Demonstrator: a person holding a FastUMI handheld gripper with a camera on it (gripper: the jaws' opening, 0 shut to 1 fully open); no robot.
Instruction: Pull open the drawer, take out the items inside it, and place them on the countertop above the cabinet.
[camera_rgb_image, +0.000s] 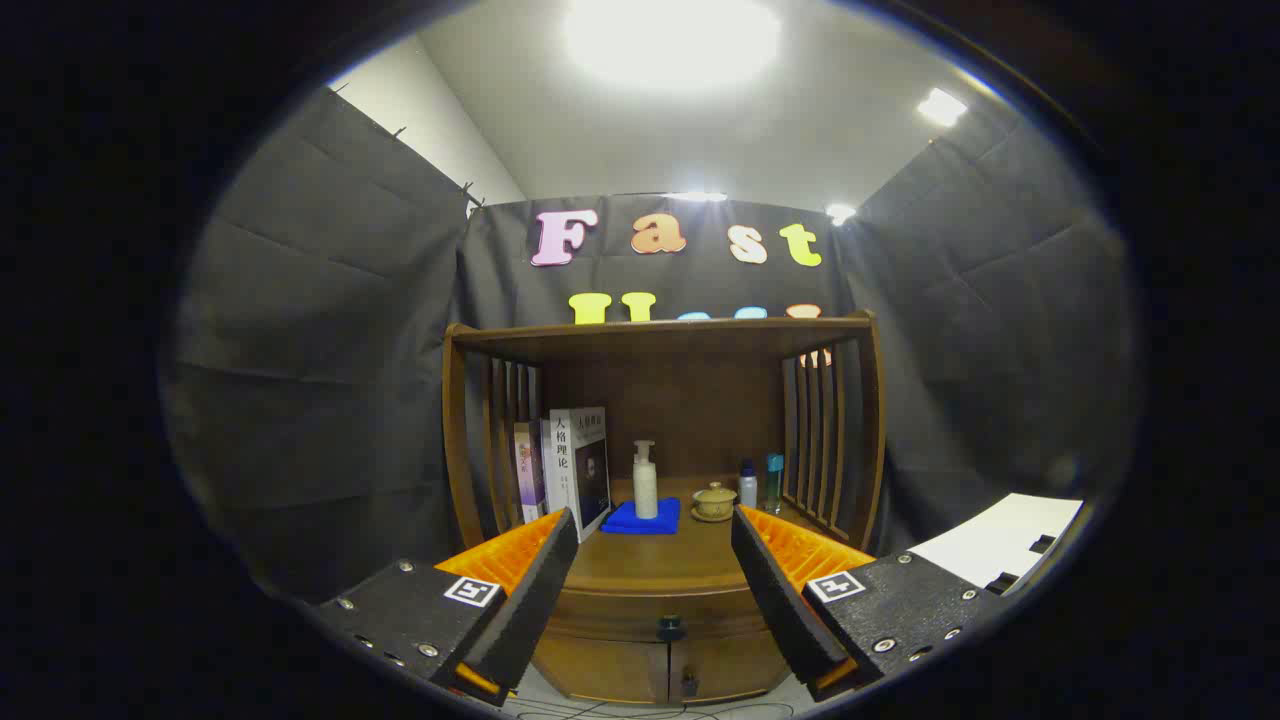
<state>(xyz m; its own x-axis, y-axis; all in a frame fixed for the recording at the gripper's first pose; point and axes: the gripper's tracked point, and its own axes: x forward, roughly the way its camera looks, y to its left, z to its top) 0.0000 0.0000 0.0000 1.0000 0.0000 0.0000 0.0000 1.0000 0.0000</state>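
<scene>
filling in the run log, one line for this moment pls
phase: approach | gripper: open, holding nothing | drawer: closed, knob between the fingers, untouched | countertop: pump bottle on blue cloth

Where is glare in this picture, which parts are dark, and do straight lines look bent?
Gripper view: the ceiling lamp blows out to white glare; the cabinet recess is dim, though the bottle stays readable; fisheye bends the shelf and side posts outward; the open tool looks sharp.

Drawer (665, 607) ends hidden behind tongs (655, 590), contents unseen
</scene>
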